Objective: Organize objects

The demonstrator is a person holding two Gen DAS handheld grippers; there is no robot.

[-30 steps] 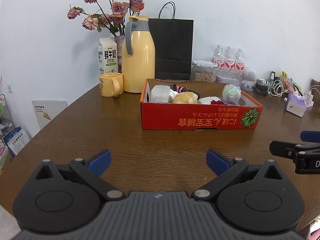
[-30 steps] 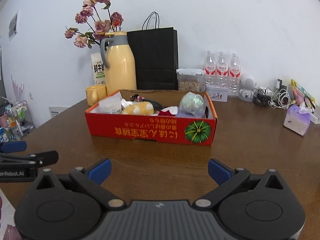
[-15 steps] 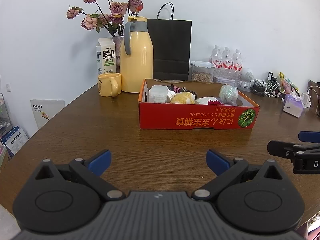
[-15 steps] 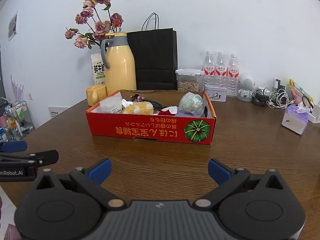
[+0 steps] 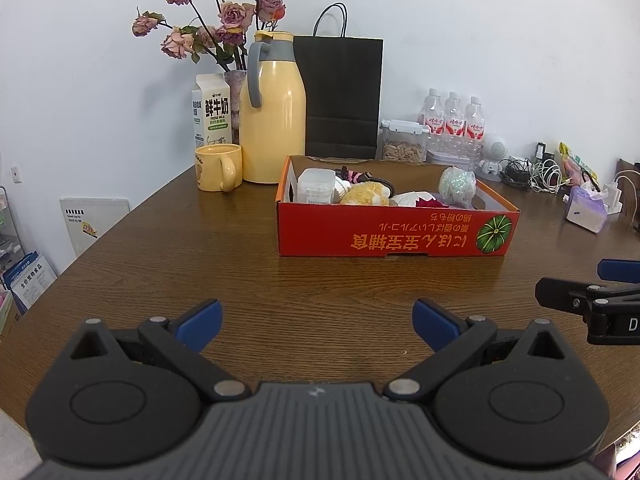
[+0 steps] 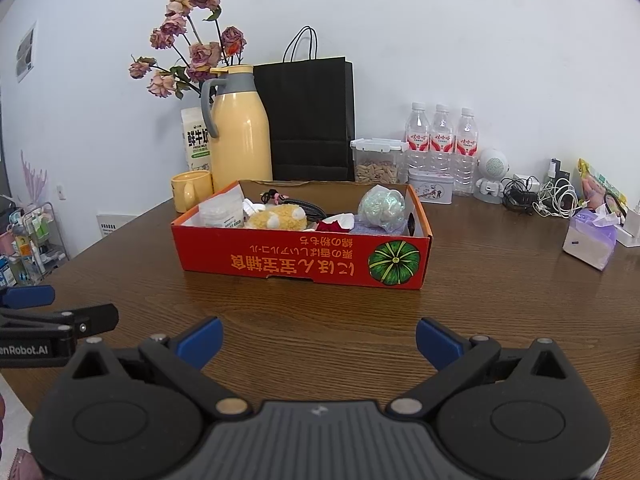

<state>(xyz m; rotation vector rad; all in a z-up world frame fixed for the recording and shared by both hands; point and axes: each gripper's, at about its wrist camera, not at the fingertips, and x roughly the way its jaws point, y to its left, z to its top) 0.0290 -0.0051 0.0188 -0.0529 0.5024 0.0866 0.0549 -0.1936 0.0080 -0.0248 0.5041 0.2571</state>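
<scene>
Both views show me backing slightly from the box [image 6: 304, 256]; left gripper [image 5: 316, 320] and right gripper [image 6: 318, 338] gape empty, box dead ahead, right nearer.

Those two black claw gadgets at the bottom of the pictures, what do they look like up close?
Both match. The left gripper and right gripper are matte black plastic: a ribbed grey-black centre plate, two round discs, silver pivot pins and blue fingertip pads. White lettering marks the left one's side. No cables or sleeves show.
</scene>
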